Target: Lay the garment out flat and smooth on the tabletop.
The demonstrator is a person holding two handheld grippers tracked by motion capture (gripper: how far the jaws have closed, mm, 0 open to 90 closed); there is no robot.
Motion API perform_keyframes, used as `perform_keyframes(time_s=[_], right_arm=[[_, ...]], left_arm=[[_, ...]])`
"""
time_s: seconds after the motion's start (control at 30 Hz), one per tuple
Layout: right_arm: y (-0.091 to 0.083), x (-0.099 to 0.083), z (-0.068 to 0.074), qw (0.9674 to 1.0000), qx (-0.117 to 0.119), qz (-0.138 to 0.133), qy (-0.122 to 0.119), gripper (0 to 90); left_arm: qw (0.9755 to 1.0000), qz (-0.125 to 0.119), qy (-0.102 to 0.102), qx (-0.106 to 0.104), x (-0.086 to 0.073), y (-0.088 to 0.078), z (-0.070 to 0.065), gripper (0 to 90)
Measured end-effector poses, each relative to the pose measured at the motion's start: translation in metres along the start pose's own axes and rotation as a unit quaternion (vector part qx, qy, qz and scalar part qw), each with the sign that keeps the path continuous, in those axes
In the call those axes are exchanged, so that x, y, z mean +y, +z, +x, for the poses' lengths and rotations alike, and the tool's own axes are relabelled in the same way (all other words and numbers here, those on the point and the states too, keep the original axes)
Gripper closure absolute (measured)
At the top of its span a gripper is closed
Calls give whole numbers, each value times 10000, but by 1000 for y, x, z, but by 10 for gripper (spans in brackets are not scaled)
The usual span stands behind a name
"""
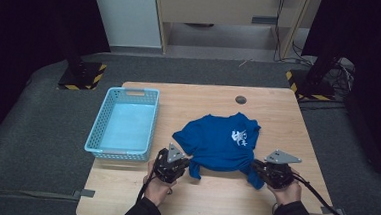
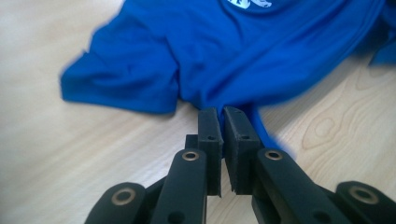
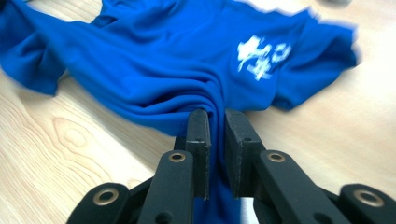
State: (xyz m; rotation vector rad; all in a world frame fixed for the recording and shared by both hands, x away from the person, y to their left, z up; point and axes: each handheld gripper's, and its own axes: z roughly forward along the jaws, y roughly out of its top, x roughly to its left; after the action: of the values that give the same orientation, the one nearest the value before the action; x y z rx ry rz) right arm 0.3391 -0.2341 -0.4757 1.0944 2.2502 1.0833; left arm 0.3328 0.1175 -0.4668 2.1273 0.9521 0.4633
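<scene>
left gripper (image 2: 222, 122), right gripper (image 3: 217, 122) each clamp blue t-shirt (image 1: 221, 142) hem.

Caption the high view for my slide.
Left gripper and right gripper pinch the near edge of a blue shirt beside a basket.

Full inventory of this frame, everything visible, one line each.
T-shirt: 1, blue with white print, crumpled mid-table, near edge pinched at two spots.
Basket: 1, light blue, left part of table, nothing in it.
Table: 1, light wood, with a dark round hole near the far edge.
Black stands with yellow-black striped bases: 2, on the floor past the table's far corners.
Left claw: 1, black, shut on the shirt's near left edge.
Right claw: 1, black, shut on the shirt's near right edge.
</scene>
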Motion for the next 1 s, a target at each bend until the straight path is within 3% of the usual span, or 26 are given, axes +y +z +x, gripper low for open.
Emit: perform_keyframes(time_s=[0.1,0.13,0.17,0.23,0.27,0.3,0.37,0.4,0.6,0.67,0.8,0.93,1.0], right_arm=[[-6,0,-4,9999,78,-63,-32,731],[-3,-3,-6,9999,124,-65,94,644],[-3,-3,-6,9999,124,-65,94,644],[3,-5,-5,9998,51,63,161,492],[4,-5,-5,9998,4,84,183,467],[5,-5,-5,9997,-16,109,211,439],[3,-6,-5,9996,-98,117,245,404],[2,-8,-6,9995,-118,120,281,402],[-9,-22,-15,9976,-86,259,637,405],[-11,-25,-16,9973,-104,295,664,406],[-12,-36,-21,9962,-56,480,726,399],[-4,-43,-25,9938,65,742,825,403],[2,-44,-23,9932,65,914,720,438]], left_arm=[[9998,148,147,38,-1,-4,5,847],[9996,272,48,76,-6,-1,10,839],[9996,272,48,76,-6,-1,10,818],[9993,327,-71,171,-11,4,15,741],[9991,339,-140,225,-13,7,18,674],[9986,349,-331,229,-17,10,23,639],[9983,323,-422,222,-18,10,25,549],[9980,249,-566,141,-21,6,25,546],[9960,238,-865,-59,-28,-4,16,488],[9955,332,-884,-94,-30,-3,12,461],[9924,605,-1067,-140,-34,7,9,457],[9894,894,-1137,-159,-38,17,7,502],[9887,993,-1112,-147,-39,22,6,535]])
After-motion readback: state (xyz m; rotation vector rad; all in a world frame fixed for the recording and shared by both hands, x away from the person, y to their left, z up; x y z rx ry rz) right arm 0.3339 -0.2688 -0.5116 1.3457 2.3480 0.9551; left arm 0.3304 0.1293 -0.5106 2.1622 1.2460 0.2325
